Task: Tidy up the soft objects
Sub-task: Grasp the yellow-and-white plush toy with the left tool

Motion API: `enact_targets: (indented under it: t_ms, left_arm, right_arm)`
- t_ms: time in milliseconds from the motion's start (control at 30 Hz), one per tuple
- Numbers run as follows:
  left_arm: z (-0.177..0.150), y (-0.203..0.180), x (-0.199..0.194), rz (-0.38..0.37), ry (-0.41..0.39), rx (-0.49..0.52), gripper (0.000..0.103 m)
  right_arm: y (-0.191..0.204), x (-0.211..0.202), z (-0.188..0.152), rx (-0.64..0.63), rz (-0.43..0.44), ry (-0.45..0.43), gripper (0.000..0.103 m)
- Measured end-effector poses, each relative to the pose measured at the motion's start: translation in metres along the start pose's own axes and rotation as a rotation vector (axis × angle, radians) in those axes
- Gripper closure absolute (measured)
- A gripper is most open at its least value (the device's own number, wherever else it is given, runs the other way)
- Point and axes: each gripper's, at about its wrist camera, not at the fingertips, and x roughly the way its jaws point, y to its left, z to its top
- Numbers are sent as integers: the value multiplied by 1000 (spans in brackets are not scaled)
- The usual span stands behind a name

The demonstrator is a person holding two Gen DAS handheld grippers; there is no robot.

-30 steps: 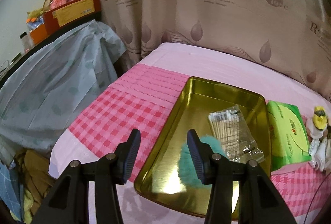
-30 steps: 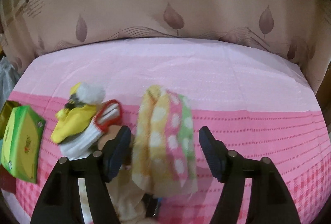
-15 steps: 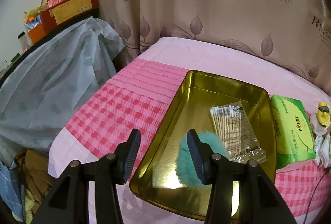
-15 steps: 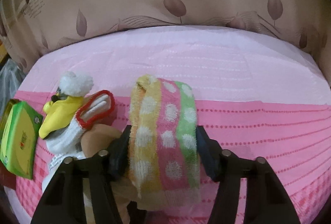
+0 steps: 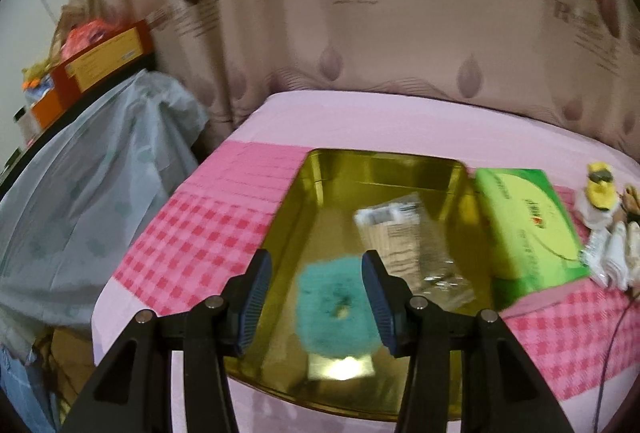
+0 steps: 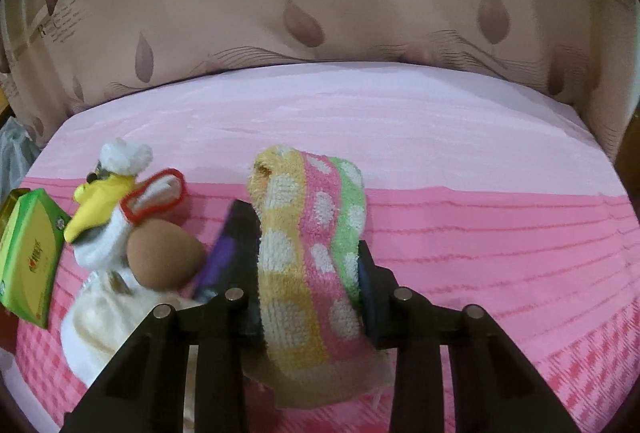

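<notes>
Two grippers work over a pink bedspread [image 6: 480,233]. On it lies a gold tray [image 5: 340,177] with a teal pompom [image 5: 334,309]; the left gripper [image 5: 316,303] hovers spread above it. The right gripper [image 6: 308,273] is clamped on a striped dotted towel [image 6: 312,257].

Striped polka-dot towel [image 6: 312,257] pinched upright; teal fluffy puff [image 5: 334,309] in gold tray [image 5: 304,217]

right gripper [image 6: 308,273]: closed onto striped towel [image 6: 316,253] | left gripper [image 5: 316,297]: shifted over teal puff [image 5: 334,313]
</notes>
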Motion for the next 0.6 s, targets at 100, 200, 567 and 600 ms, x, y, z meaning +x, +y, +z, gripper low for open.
enact_targets:
  t_ms: [100, 200, 567, 600]
  left_arm:
    - [3, -13, -6, -53, -6, 7, 55]
    - [7, -29, -12, -130, 0, 5, 55]
    - [32, -144, -38, -359, -10, 193, 48]
    - [35, -156, -38, -384, -5, 205, 48]
  right_arm:
    - [-13, -8, -10, 11, -39, -3, 72]
    - [-24, -11, -23, 22, -67, 12, 72]
    - [-32, -20, -41, 24, -87, 10, 72]
    - [-32, -19, -41, 24, -87, 10, 71]
